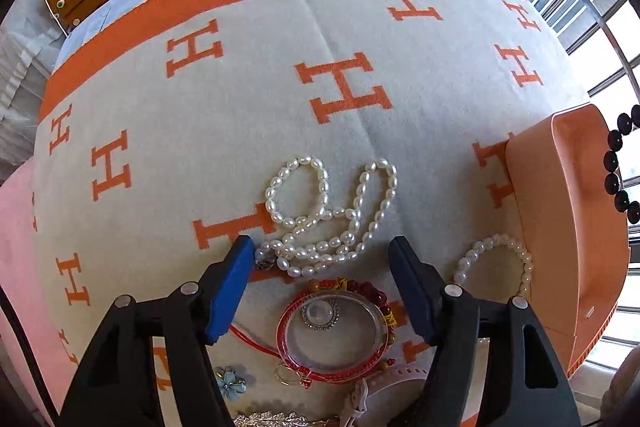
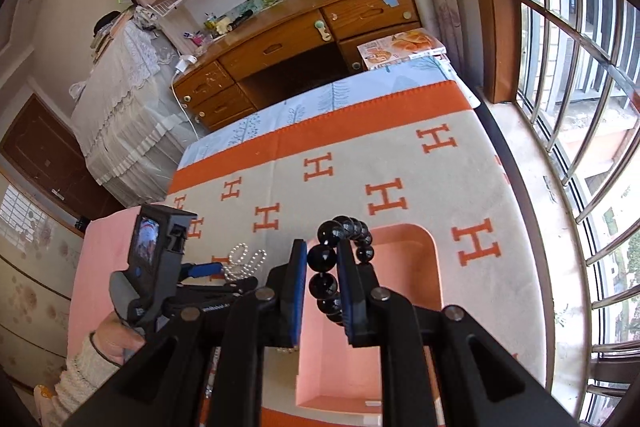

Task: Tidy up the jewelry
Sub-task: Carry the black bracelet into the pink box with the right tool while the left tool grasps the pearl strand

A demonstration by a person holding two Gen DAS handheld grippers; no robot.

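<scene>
**Black beads clamped, pearls under left jaws**

Right gripper (image 2: 322, 281) nearest, clamped on black bead bracelet (image 2: 326, 259), which I hold above the orange box (image 2: 434, 267). My left gripper (image 1: 322, 247) stands apart, straddling the pearl necklace (image 1: 320, 215) on the H-patterned blanket (image 1: 200, 107); pads not touching it.

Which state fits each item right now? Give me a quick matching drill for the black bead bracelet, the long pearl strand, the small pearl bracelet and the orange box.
Things:
1. black bead bracelet
2. long pearl strand
3. small pearl bracelet
4. orange box

States:
A. open, lying on the blanket
B. between the open left gripper fingers
C. clamped in the right gripper
D. beside the box

Pairs: 1-C, 2-B, 3-D, 4-A
</scene>
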